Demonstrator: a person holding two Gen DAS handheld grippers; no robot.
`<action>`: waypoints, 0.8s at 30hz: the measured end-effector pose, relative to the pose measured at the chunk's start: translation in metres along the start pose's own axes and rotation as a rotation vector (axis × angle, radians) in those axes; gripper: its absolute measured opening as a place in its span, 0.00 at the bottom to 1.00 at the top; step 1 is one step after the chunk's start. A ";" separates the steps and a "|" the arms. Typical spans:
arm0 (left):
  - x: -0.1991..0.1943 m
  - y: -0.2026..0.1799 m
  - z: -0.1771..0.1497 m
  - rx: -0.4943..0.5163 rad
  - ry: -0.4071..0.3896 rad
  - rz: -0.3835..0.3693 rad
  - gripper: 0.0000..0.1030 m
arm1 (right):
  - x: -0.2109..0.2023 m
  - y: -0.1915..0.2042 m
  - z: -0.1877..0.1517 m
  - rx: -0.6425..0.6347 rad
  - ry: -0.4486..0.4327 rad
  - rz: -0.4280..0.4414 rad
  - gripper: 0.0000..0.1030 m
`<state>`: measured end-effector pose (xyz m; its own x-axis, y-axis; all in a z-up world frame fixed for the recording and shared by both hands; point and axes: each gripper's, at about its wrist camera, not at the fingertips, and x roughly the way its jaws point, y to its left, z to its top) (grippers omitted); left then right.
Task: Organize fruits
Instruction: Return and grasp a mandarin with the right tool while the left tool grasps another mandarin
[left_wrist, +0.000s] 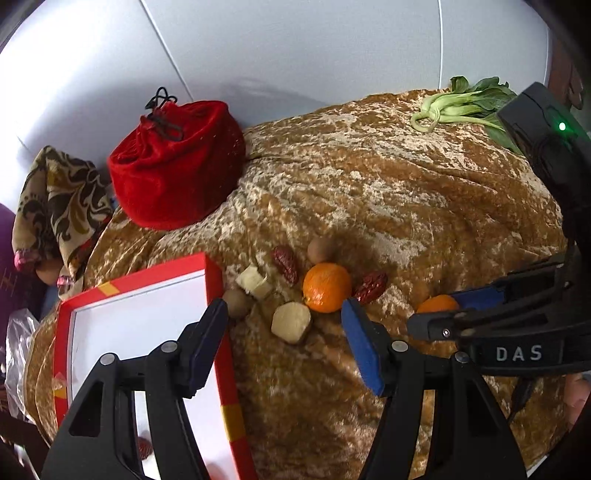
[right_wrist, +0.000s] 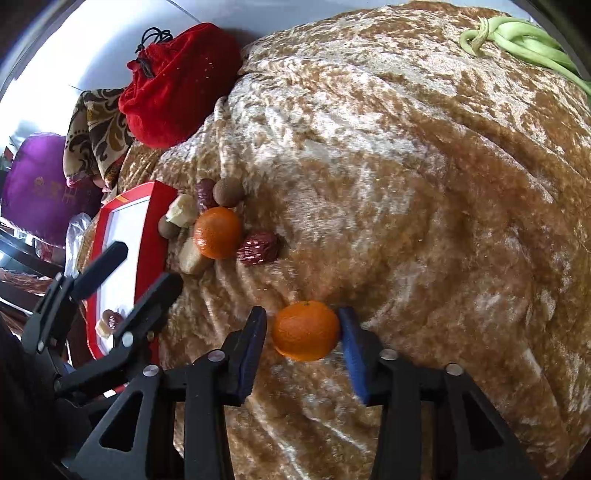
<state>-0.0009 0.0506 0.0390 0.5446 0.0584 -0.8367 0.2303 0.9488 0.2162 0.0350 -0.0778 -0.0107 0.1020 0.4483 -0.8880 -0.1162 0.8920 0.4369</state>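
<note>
Right tongs (right_wrist: 303, 350) straddle a mandarin (right_wrist: 306, 335) on the velvet-covered table (right_wrist: 424, 221), right pad touching, left pad just clear; left tongs (left_wrist: 284, 332) hang half-open, empty, beside the red box (left_wrist: 218, 317), presumably its destination.

Orange mandarin (right_wrist: 306, 330), mottled gold cloth (right_wrist: 406, 184), red pouch (left_wrist: 177, 162).

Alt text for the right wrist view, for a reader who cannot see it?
The right gripper straddles a lone orange on gold crushed-velvet cloth. Farther left, mixed fruits cluster beside a red box, the left gripper above it.
</note>
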 end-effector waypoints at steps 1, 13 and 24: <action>0.002 -0.001 0.001 0.008 -0.001 0.000 0.62 | -0.002 -0.003 0.000 0.002 0.004 0.014 0.35; 0.026 -0.009 0.011 0.019 0.026 -0.030 0.62 | -0.049 -0.060 0.008 0.162 -0.070 0.106 0.35; 0.041 -0.015 0.012 0.027 0.041 -0.018 0.52 | -0.055 -0.071 0.011 0.192 -0.078 0.133 0.35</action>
<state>0.0283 0.0353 0.0074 0.5070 0.0548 -0.8602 0.2613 0.9412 0.2140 0.0483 -0.1647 0.0086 0.1752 0.5594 -0.8101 0.0555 0.8160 0.5754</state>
